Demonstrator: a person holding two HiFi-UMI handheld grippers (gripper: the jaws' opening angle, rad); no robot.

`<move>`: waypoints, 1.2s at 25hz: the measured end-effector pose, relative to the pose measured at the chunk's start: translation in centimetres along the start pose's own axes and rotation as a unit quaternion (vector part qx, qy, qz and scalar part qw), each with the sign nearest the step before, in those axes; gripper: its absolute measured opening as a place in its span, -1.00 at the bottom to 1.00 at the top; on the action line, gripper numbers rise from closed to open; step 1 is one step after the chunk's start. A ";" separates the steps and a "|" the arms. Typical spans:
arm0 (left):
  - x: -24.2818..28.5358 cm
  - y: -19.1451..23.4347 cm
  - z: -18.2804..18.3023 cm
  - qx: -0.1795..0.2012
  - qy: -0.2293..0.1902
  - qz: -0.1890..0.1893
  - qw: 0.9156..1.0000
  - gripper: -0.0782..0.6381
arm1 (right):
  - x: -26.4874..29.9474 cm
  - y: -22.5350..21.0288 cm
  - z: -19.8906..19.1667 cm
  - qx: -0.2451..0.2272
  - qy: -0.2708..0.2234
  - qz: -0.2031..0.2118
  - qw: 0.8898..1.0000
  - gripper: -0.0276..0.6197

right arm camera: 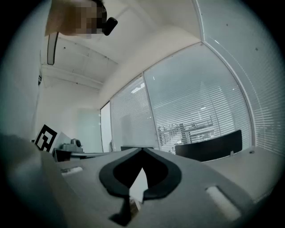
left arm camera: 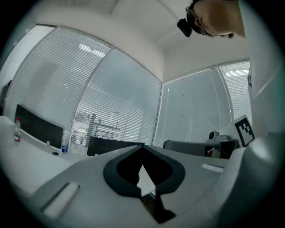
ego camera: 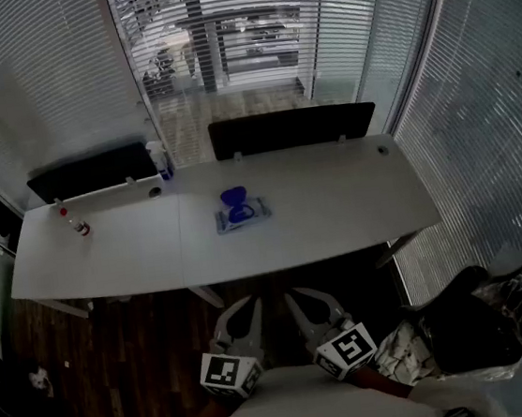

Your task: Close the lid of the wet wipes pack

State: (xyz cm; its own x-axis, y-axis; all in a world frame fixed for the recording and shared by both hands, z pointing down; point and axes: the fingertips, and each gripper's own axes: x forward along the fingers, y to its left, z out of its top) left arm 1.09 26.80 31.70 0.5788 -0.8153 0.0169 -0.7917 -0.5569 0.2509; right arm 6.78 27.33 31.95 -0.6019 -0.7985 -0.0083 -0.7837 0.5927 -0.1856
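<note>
In the head view the wet wipes pack [ego camera: 243,216] lies flat near the middle of the white table [ego camera: 337,212]. Its blue lid [ego camera: 234,198] stands open. Both grippers are held low, in front of the table's near edge and well short of the pack. My left gripper [ego camera: 251,302] is shut with nothing between its jaws. My right gripper [ego camera: 292,295] is shut and empty too. In the left gripper view my left gripper [left arm camera: 142,146] has its jaws meeting at the tip, and in the right gripper view my right gripper [right arm camera: 142,150] shows the same. The pack is hidden in both gripper views.
A small bottle with a red cap [ego camera: 78,225] stands at the table's left end. A blue-capped bottle [ego camera: 159,159] stands at the far edge beside two black screens [ego camera: 291,130]. A dark bag [ego camera: 483,322] sits at the lower right. Dark wooden floor lies under the grippers.
</note>
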 end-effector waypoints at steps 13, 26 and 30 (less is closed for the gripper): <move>0.3 -0.4 -0.5 0.004 0.008 -0.008 1.000 -0.77 | 0.0 0.5 1.3 -0.002 -0.005 0.022 1.000 -0.91; 0.7 -2.0 -1.9 0.007 0.017 -0.015 1.000 -0.77 | -1.6 -0.8 1.7 0.002 -0.008 0.010 1.000 -0.91; 1.0 -2.9 -1.3 0.009 0.021 -0.007 1.000 -0.77 | -2.3 -1.4 1.8 0.006 -0.008 0.010 1.000 -0.91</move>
State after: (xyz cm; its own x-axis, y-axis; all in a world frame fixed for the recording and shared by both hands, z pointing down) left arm 4.20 27.84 32.30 0.5971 -0.8004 0.0542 -0.7869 -0.5712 0.2334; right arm 9.50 28.19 30.46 -0.6151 -0.7880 -0.0285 -0.7695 0.6078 -0.1963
